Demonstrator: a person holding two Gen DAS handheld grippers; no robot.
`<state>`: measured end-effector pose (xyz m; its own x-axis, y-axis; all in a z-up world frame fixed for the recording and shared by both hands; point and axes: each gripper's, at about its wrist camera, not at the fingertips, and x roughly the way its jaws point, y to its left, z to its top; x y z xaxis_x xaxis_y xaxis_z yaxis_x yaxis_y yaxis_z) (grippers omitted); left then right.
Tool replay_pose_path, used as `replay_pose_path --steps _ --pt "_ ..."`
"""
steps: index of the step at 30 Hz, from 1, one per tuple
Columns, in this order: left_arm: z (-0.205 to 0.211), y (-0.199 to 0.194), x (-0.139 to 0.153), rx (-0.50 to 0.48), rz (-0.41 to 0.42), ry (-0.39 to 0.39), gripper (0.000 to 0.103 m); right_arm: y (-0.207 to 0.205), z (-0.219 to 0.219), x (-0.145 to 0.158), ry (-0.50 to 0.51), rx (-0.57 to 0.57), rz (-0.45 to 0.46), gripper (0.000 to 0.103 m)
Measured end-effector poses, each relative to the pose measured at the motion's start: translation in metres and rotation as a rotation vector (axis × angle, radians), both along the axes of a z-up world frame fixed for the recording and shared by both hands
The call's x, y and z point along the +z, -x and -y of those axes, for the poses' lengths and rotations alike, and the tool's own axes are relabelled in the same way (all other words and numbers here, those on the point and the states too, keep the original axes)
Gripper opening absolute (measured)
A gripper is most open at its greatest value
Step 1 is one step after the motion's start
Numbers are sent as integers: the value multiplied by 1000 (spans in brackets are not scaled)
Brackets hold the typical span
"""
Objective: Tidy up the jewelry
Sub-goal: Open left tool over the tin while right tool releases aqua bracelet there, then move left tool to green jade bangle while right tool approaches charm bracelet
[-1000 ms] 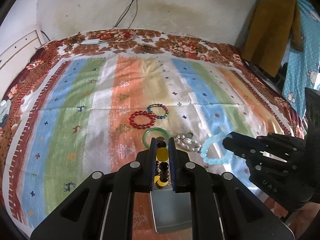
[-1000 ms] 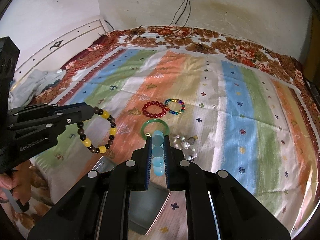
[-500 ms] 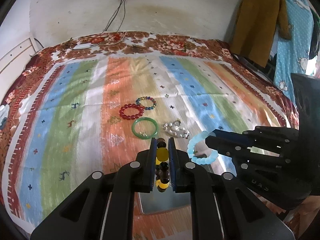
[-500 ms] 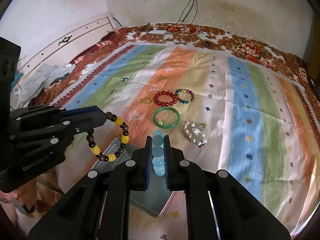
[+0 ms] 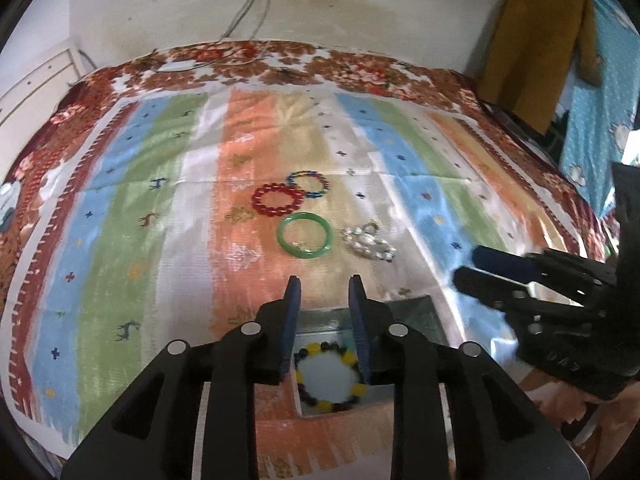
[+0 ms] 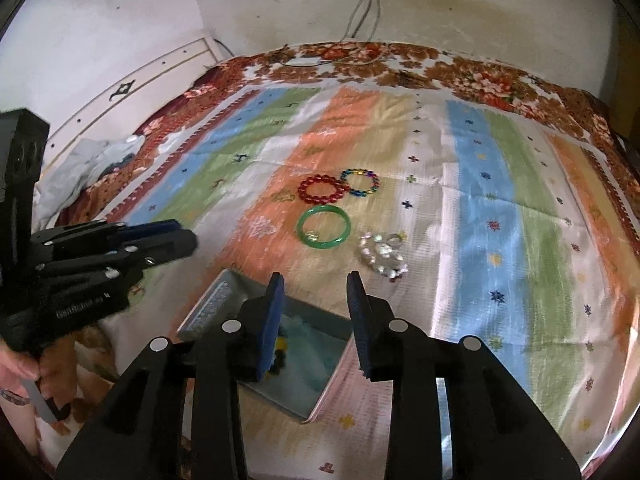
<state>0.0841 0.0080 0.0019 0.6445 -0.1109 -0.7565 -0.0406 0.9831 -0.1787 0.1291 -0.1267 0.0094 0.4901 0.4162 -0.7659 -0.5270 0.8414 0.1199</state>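
— So where do the bracelets sit?
— Yellow-and-dark bead bracelet (image 5: pixel 330 376) lies flat in the metal tray (image 5: pixel 412 312) on the bed (image 5: pixel 160 200), under the left gripper (image 5: pixel 325 294), whose jaws are opening with nothing between them

— And the right gripper (image 6: pixel 316 292)?
— Also opening, empty, above the same tray; a pale blue smear (image 6: pixel 316 354) shows inside, too blurred to tell

— What lies beyond?
— Green bangle (image 5: pixel 305 235), red bead bracelet (image 5: pixel 277 200), multicoloured bracelet (image 5: pixel 309 184) and a pearly heap (image 5: pixel 370 242) on the bed
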Motion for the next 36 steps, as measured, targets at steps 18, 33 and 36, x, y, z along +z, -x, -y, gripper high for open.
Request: replay_pose_path --steps 18,33,36 --pt "-37 -52 -17 90 -96 -15 47 -51 8 -18 109 -79 -42 55" --pt "-37 -95 -33 68 -163 -42 49 -90 1 -32 147 -83 -93 57" --pt "-34 -106 -39 57 -182 -41 50 -97 0 -38 157 -86 -113 57"
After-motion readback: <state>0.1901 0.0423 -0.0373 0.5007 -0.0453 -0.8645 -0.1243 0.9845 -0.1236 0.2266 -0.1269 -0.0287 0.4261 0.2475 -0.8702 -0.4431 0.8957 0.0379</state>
